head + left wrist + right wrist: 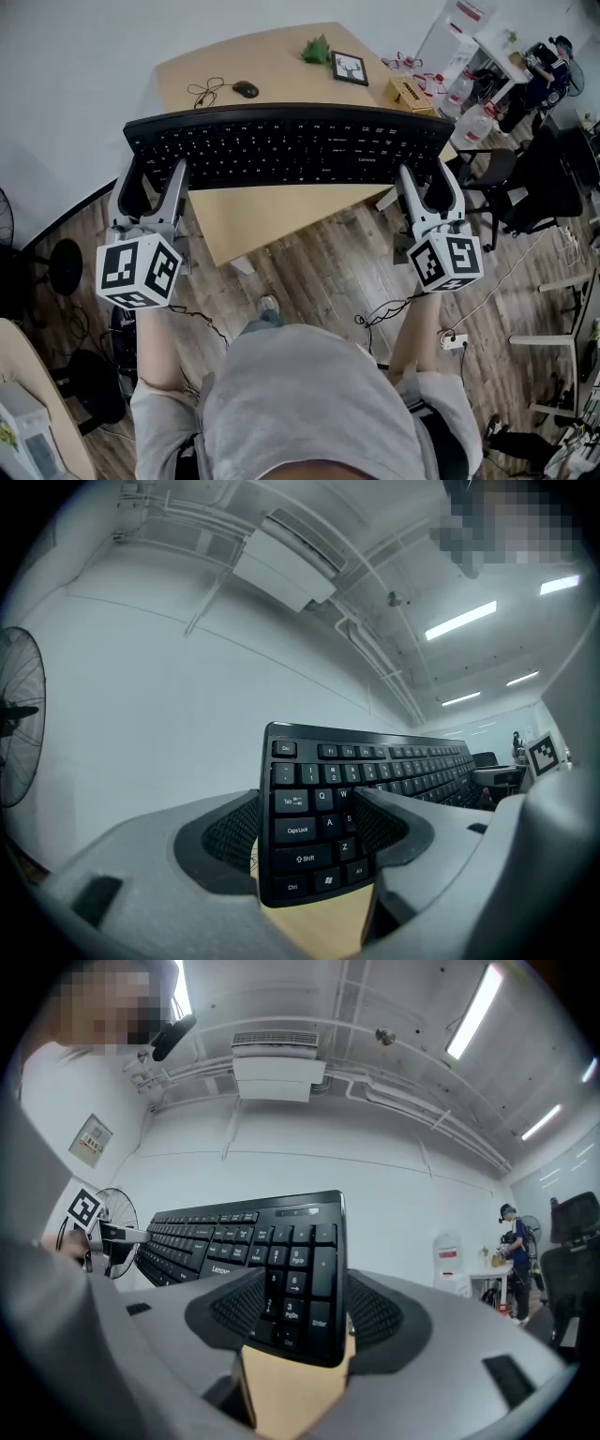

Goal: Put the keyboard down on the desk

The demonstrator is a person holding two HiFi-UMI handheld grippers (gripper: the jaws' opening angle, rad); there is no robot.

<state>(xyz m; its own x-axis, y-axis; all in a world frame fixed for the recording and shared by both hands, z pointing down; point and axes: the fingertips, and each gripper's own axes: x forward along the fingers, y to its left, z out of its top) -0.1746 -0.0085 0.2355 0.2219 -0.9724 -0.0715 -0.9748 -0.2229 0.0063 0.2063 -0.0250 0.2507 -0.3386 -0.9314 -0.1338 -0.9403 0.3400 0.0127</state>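
Black Lenovo keyboard is held up in the air over the light-wood desk, not resting on it. Its long axis runs left-right w/ the key face tilted up twd the head cam.

Left gripper is clamped on the left end. In the left gripper view the jaws pinch the Tab/Caps/Shift columns, one pad on the key face, the other behind. Bare desk wood shows below the lower edge.

Right gripper is clamped on the right end, numpad side. In the right gripper view the jaws are closed round the 3/6/Enter keys, desk wood below again.

On the desk beyond the keyboard:
- wired mouse w/ looped cable
- small green plant
- framed picture
- wooden tissue box

Off the desk's right side stand big water jugs and black office chairs. On the wood-plank floor there's a power strip. A standing fan is at the left wall, and a person stands far in the bg.
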